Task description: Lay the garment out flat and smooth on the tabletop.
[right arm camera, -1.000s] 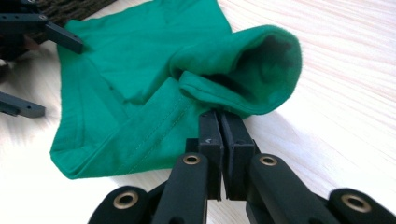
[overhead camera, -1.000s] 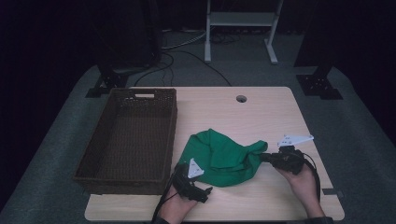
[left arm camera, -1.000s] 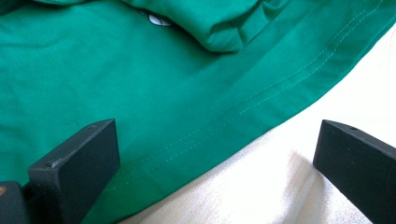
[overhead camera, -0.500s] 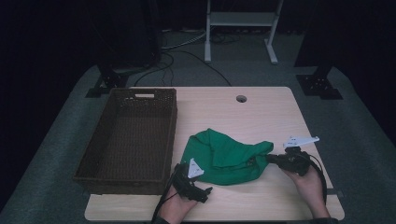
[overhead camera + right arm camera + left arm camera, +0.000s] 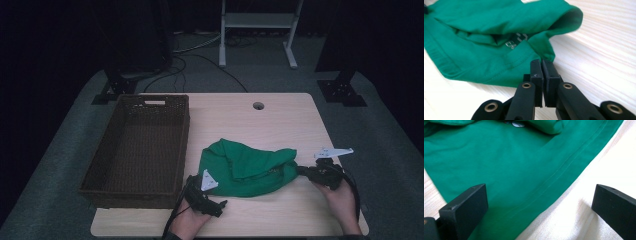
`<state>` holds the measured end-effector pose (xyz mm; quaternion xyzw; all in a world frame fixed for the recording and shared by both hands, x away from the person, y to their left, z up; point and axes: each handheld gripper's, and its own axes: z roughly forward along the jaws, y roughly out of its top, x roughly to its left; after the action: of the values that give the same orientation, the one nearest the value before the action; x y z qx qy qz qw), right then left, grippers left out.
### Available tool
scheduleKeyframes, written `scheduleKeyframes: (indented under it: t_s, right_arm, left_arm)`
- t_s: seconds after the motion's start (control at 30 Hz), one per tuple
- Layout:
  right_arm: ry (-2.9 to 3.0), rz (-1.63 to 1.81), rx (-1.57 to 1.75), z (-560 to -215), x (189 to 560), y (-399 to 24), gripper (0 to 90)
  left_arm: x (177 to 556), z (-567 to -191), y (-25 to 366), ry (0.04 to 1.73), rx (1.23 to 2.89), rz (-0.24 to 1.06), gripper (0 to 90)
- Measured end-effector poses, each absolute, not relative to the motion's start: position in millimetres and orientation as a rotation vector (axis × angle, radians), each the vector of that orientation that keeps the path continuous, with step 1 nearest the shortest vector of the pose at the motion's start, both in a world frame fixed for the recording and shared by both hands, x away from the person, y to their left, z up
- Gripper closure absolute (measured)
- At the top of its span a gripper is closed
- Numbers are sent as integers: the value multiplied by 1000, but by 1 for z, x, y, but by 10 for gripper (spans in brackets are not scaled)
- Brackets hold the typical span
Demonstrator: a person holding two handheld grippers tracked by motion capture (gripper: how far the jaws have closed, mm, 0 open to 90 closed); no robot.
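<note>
A crumpled green garment (image 5: 245, 167) lies on the wooden table (image 5: 280, 120), toward the front. My right gripper (image 5: 304, 172) is at its right end, jaws pressed together on a corner of the fabric (image 5: 541, 53), which runs from the green garment (image 5: 486, 50) into my right gripper (image 5: 541, 65). At the garment's front left sits my left gripper (image 5: 206, 194), open. Seen from my left gripper (image 5: 539, 195), the jaws stand wide apart, one over the green garment (image 5: 506, 167) near its hem, the other over bare wood.
A brown wicker basket (image 5: 183, 145) stands on the table's left half, just left of the garment. A small round hole (image 5: 258, 106) is near the far edge. Bare wood stretches behind and to the right of the garment. Dark floor surrounds the table.
My right gripper has moved to the right with the garment's corner, drawing that end of the cloth out toward the table's right side. The left gripper has stayed put.
</note>
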<state>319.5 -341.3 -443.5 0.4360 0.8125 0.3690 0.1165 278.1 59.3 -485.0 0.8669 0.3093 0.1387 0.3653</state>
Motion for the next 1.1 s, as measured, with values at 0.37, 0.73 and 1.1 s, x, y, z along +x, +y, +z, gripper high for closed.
scheduleKeyframes:
  t_s: [0.37, 0.73, 1.1]
  right_arm:
    - [2388, 1063, 1298, -454, 319, -353, 879]
    - [2398, 1060, 1299, -462, 314, -358, 729]
    - [2357, 1177, 1246, -449, 307, -360, 572]
  left_arm:
    - [278, -485, 59, 788, 2239, 360, 0]
    - [278, -485, 59, 789, 2239, 358, 0]
    - [278, -485, 59, 790, 2239, 358, 0]
